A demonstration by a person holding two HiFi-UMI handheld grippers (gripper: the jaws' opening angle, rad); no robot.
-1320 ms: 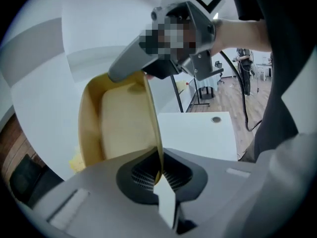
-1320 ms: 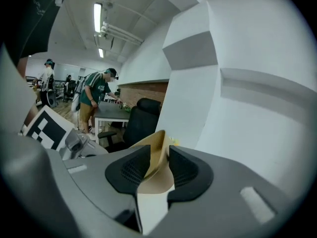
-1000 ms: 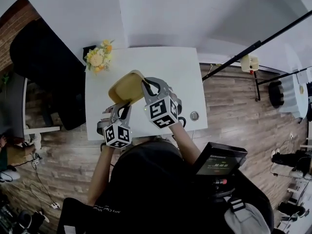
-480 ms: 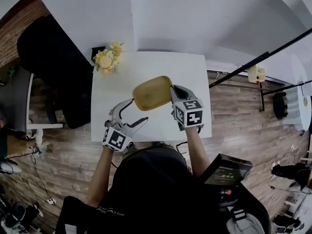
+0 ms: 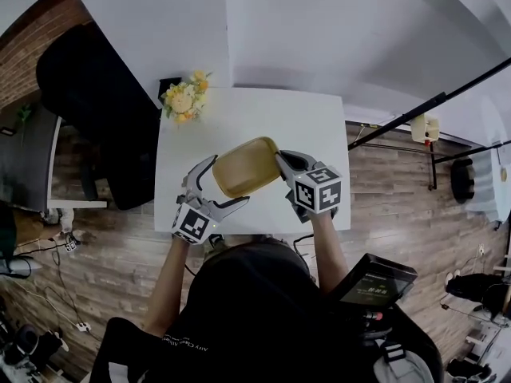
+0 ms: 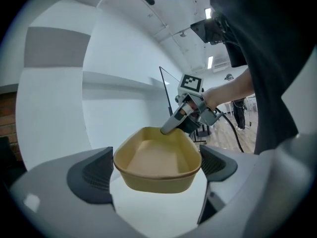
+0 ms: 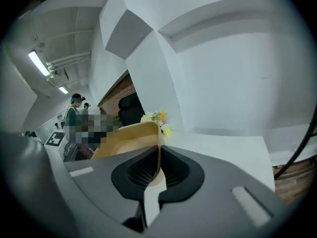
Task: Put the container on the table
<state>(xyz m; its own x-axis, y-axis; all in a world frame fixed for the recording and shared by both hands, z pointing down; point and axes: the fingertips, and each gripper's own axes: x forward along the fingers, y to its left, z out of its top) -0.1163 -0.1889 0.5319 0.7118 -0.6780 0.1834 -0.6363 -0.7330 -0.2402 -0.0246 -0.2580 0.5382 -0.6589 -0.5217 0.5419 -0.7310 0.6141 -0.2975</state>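
The yellow oval container [image 5: 246,166] is held level over the front half of the white table [image 5: 303,126]. My right gripper [image 5: 281,159] is shut on its right rim; in the right gripper view the thin rim [image 7: 157,155] is pinched between the pads. My left gripper [image 5: 230,180] has just been opening its jaws and now stands wide open. In the left gripper view the container [image 6: 157,165] lies between the two pads [image 6: 94,175] without touching them. The right gripper [image 6: 171,125] bites the far rim there. Whether the base touches the table I cannot tell.
A bunch of yellow flowers [image 5: 185,98] stands at the table's back left corner. A black chair [image 5: 96,110] is left of the table, and a black stand's bar [image 5: 431,106] slants at the right. Wooden floor surrounds the table.
The left jaws went from shut to wide open. The container turned from tilted to level in the right gripper and now sits between the left jaws.
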